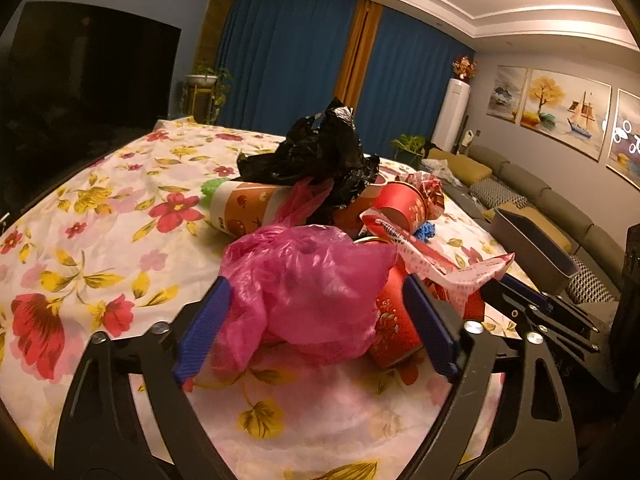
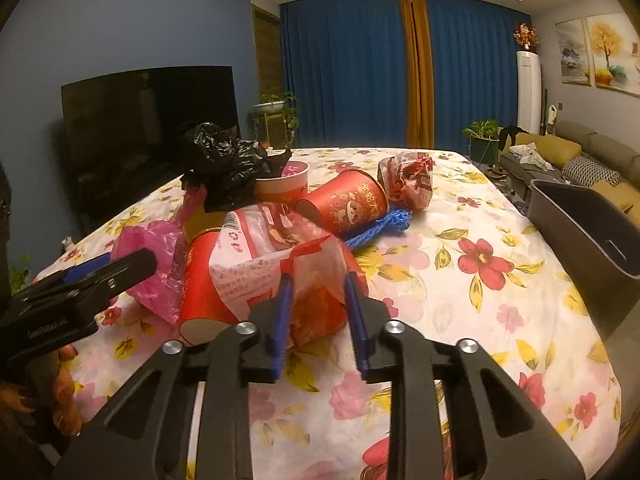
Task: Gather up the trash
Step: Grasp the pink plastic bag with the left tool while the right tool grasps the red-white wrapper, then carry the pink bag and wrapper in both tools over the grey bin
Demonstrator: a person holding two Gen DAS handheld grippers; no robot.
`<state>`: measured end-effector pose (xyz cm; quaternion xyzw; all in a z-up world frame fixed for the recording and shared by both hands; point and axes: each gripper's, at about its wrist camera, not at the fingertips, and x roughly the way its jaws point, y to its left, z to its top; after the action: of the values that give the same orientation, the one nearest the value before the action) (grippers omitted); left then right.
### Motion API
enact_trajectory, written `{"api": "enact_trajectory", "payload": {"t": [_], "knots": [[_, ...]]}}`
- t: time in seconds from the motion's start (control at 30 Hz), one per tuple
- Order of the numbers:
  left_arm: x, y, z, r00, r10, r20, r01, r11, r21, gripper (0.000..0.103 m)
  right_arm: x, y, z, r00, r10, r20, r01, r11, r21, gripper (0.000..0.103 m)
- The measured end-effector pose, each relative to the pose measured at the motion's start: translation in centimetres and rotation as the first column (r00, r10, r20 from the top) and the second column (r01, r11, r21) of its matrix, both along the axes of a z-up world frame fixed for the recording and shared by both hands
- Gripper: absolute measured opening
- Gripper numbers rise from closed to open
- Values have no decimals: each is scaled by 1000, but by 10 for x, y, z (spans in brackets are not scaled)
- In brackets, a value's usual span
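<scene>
from my left wrist camera, the left gripper (image 1: pixel 316 316) sits low in the frame with its blue pads spread wide on either side of a crumpled pink bag (image 1: pixel 304 280). the left pad looks to touch the bag's edge, but i can't say the pads are pressing it. just right of the bag lies a red cup (image 1: pixel 390 320) on its side, pale pattern on it, nothing readable. a red and white wrapper (image 1: pixel 448 268) drapes over it, its print too small to read. in the middle of the frame a black bag (image 1: pixel 316 156) tops the heap, above an orange and white cup (image 1: pixel 244 208). everything rests on the flowered tablecloth (image 1: pixel 100 240). a grey bin (image 1: pixel 536 248) stands at the right edge.

from my right wrist camera, the right gripper (image 2: pixel 320 300) has its pads drawn close together, pinching the red and white wrapper (image 2: pixel 260 264) in the centre. the wrapper shows a recycling mark and fine red print i can't make out. another red cup (image 2: pixel 348 204) above centre carries gold chinese characters. the grey bin (image 2: pixel 580 232) is at far right.
</scene>
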<state>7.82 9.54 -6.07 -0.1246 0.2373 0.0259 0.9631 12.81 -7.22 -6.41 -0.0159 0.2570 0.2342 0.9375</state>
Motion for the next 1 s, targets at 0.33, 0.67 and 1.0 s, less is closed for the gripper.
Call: {"api": "enact_trajectory", "payload": {"t": [0.33,0.67,1.0], "knots": [[2,9,-6,999,-24,-24,23,999,-44,25,-9,-12,12,1000,-13,16,13,999,31,8],[-21,13,11,999,-8,41,11,997,-70,8,-17,-36,26,997,-60,52,57,997,60,3],[-43,5,39,991,-32,128,41,997,-71,8,-22,-56,35,991,-107,78,100,992,79,1]]}}
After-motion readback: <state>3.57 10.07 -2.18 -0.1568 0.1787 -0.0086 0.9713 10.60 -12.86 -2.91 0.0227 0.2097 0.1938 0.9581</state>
